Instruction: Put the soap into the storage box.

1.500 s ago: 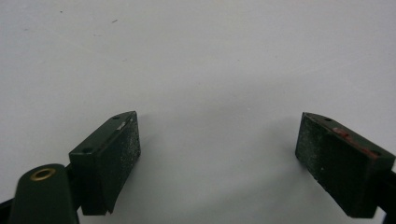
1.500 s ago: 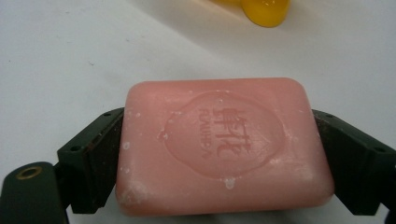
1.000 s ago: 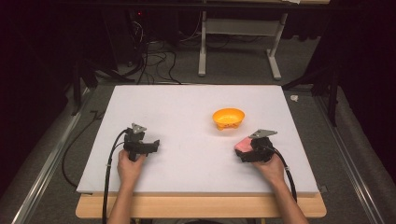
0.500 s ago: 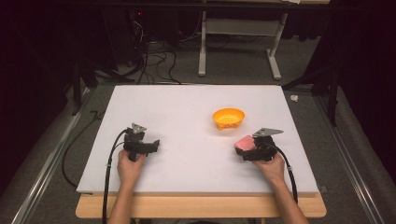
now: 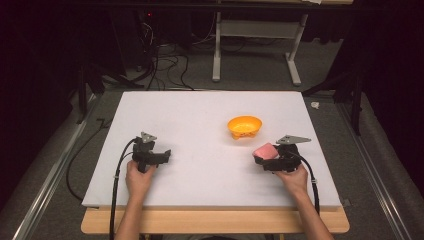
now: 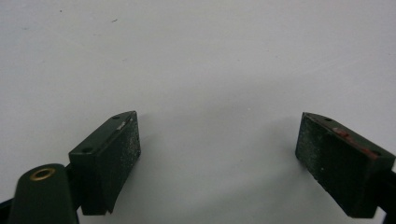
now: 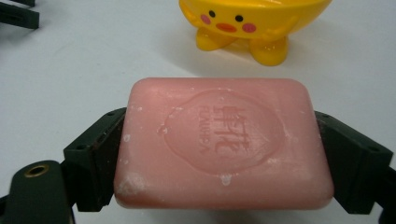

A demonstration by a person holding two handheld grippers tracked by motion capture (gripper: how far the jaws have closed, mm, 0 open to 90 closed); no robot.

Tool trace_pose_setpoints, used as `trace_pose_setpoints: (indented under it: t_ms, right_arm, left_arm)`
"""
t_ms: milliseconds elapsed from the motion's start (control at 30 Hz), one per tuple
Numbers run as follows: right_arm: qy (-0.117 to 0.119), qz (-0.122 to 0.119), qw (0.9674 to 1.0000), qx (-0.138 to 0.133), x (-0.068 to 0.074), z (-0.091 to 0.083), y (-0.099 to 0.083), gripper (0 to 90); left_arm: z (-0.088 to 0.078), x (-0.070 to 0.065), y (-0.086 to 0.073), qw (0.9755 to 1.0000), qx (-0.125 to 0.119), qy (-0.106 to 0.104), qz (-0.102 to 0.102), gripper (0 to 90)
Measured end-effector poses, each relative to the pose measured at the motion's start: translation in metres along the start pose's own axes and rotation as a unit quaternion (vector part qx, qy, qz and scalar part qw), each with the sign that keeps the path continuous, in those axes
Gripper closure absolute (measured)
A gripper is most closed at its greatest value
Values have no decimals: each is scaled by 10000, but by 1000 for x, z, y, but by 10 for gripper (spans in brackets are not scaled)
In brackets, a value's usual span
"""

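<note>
White table [image 5: 200, 115], grey floor [image 5: 60, 165], cables [image 5: 165, 65]

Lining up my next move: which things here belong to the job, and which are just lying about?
In the job:
pink soap bar, clamped in the right gripper
yellow duck-faced dish

Lying about:
left gripper, open and empty
small white scrap on the floor
</note>
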State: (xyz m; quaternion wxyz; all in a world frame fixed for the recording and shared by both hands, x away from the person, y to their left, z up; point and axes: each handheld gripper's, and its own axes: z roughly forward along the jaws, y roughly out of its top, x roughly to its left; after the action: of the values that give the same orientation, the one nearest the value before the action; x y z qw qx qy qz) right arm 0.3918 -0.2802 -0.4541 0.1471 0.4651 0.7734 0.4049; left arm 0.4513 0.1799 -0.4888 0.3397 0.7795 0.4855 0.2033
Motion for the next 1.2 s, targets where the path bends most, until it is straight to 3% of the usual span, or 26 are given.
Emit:
trace_pose_setpoints:
  t_ms: [267,433,1200]
  right_arm:
    - [92,154,9997,-185,-1,-17,15,137]
    - [-20,169,9995,-271,2,-21,24,137]
    - [128,101,9996,-215,11,-12,68,137]
  left_arm:
    - [0,0,0,10000,-1,0,-1,143]
    - [0,0,0,10000,-2,2,3,143]
    - [0,0,0,10000,-6,-10,-20,143]
